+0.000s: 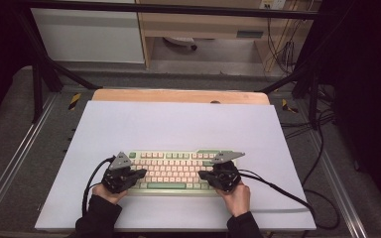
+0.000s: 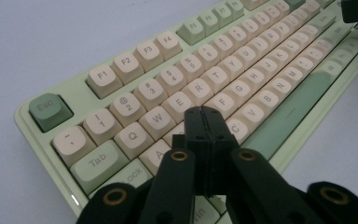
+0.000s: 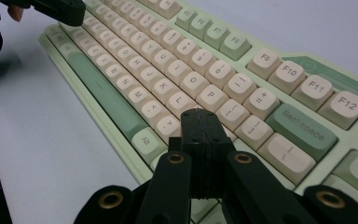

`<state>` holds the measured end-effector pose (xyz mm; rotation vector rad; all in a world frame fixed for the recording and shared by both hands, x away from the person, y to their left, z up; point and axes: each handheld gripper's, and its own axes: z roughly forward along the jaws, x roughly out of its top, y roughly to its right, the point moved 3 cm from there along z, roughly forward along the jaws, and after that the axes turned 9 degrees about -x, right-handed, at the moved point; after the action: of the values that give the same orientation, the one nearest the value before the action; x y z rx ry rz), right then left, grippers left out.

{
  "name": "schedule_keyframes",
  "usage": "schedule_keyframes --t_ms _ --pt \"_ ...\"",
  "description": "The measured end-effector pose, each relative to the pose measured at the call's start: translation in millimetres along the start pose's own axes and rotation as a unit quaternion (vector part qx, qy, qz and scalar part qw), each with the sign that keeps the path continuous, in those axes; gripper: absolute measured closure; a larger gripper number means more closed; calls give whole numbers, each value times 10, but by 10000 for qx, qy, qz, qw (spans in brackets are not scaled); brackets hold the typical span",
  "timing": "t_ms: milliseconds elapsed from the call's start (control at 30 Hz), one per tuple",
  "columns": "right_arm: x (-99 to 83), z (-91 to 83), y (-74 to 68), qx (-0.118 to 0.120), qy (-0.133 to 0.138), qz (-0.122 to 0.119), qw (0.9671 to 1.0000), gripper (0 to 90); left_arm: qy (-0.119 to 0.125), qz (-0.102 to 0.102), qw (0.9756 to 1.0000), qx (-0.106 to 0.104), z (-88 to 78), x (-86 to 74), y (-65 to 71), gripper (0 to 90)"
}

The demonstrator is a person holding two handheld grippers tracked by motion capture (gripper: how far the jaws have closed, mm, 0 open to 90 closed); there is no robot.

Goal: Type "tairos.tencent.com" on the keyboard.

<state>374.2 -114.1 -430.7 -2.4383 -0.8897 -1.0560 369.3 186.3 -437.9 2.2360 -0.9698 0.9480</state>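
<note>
A pale green keyboard (image 1: 173, 170) with cream keys and green accent keys lies on a white board (image 1: 178, 124), near its front edge. My left gripper (image 1: 141, 173) hovers over the keyboard's left end, jaws pressed together with nothing between them. In the left gripper view its tip (image 2: 205, 112) sits just above the keys near S and D on the keyboard (image 2: 242, 79). My right gripper (image 1: 202, 174) is over the right end, also shut and empty. In the right gripper view its tip (image 3: 198, 113) hangs over the keys near L and the semicolon on the keyboard (image 3: 177, 65).
The white board rests on a wooden tabletop (image 1: 178, 95) within a grey carpeted frame. Black cables (image 1: 287, 193) trail right from the right gripper and along the floor. Black frame struts (image 1: 44, 69) stand at the back corners. Bare board stretches behind the keyboard.
</note>
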Motion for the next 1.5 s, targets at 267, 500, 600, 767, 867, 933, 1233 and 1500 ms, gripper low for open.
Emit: schedule_keyframes --t_ms 267,500,600,767,867,933,1233,1500 --pt "98 92 -48 -50 11 -39 10000 900 10 -17 10000 20 -38 -34 -14 897" --pt "168 210 -68 -74 -2 -42 10000 900 42 -31 10000 18 -64 -38 -21 897" --pt "188 256 -71 -107 -26 -75 9999 900 42 -30 10000 14 -62 -41 -20 897" --pt "243 332 -102 -120 -47 -108 9999 900 43 -39 10000 11 -66 -44 -24 897" --pt "275 383 -122 -132 -62 -121 9998 900 44 -42 10000 3 -69 -46 -29 897" --pt "293 413 -134 -141 -82 -152 9998 900 41 -43 10000 1 -69 -47 -31 897" --pt "290 519 -137 -126 -120 -132 9998 900 37 -53 10000 -1 -65 -51 -34 897" --pt "283 535 -138 -118 -162 -95 9998 900 27 -60 10000 -6 -57 -56 -38 897"
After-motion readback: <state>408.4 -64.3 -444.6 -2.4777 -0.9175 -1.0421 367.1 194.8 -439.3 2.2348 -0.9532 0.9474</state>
